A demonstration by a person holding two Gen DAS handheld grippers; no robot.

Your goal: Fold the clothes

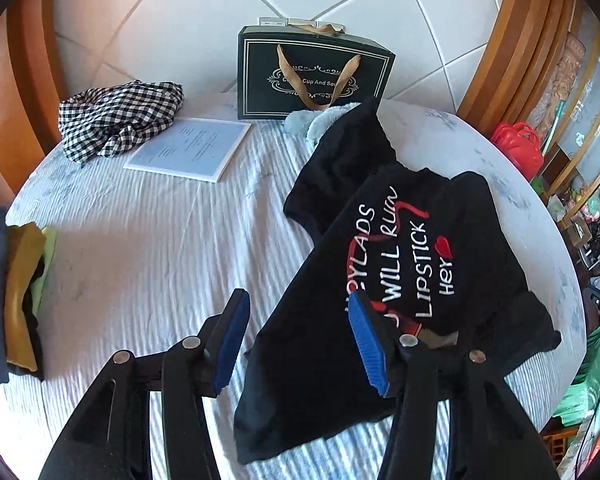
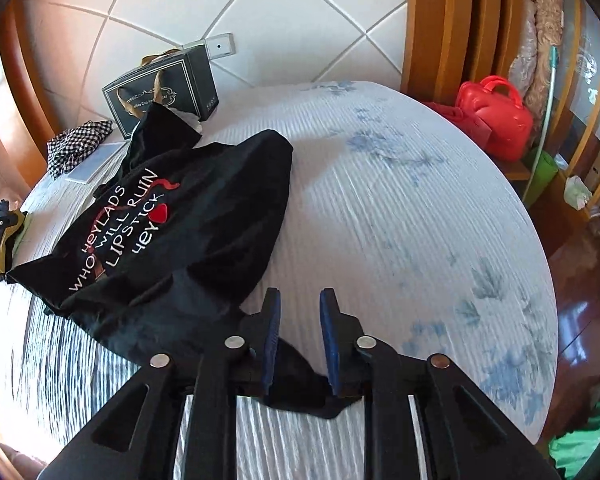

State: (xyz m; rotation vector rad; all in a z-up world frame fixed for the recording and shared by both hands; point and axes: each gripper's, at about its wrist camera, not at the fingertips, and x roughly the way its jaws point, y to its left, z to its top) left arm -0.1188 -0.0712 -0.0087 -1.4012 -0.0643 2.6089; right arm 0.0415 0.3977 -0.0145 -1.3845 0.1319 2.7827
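Left black plastic two-finger gripper [image 1: 298, 338]: ribbed blue pads [image 1: 230, 344] — round silver screws.
Right black plastic two-finger gripper [image 2: 300, 340]: same blue pads [image 2: 271, 340] — triangular cut-outs in arms.

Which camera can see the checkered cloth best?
The left wrist view. There the crumpled black-and-white checkered cloth lies large and whole on the bed by a white paper sheet. In the right wrist view, the same cloth is small, at the far left edge.
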